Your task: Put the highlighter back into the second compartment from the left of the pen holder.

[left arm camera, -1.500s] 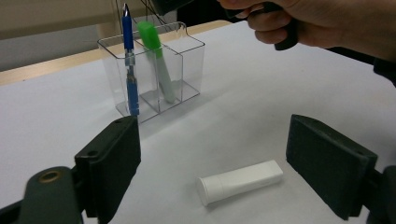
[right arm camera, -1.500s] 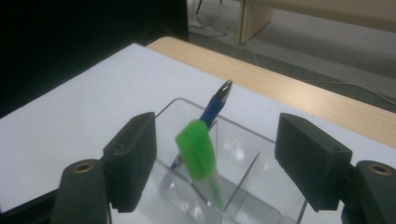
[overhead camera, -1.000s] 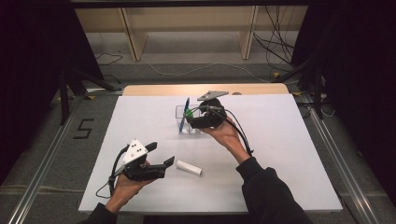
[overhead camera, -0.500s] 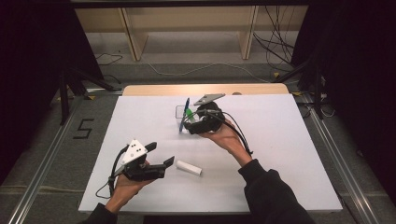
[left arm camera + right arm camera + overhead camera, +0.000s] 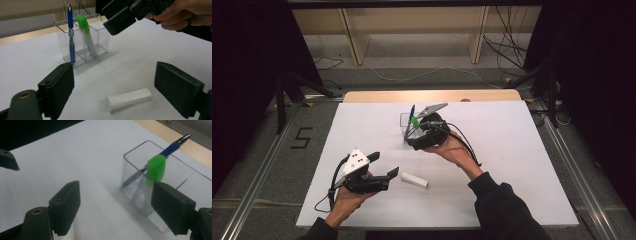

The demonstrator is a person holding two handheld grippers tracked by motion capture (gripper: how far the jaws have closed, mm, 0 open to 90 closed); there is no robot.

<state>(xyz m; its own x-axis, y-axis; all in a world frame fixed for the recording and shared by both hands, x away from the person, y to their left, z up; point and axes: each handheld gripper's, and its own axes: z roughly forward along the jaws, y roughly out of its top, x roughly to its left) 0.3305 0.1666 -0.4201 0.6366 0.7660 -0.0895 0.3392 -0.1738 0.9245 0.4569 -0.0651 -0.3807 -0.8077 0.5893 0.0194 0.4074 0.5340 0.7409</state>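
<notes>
Left gripper view looks past the left tool (image 5: 113, 87), spread wide and empty, at the white tube (image 5: 128, 99) lying on the counter (image 5: 512, 170) between and just beyond its tips. The right tool (image 5: 115, 205), also released, hovers beside the clear organiser (image 5: 150, 182) holding a blue pen (image 5: 166, 149) and green marker (image 5: 156, 167). Best to lower squarely over the tube's middle, then close.

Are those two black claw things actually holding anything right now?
No. The left gripper stands open over the white tube lying on the table, and the right gripper is open beside the clear holder. Neither grips anything.
</notes>
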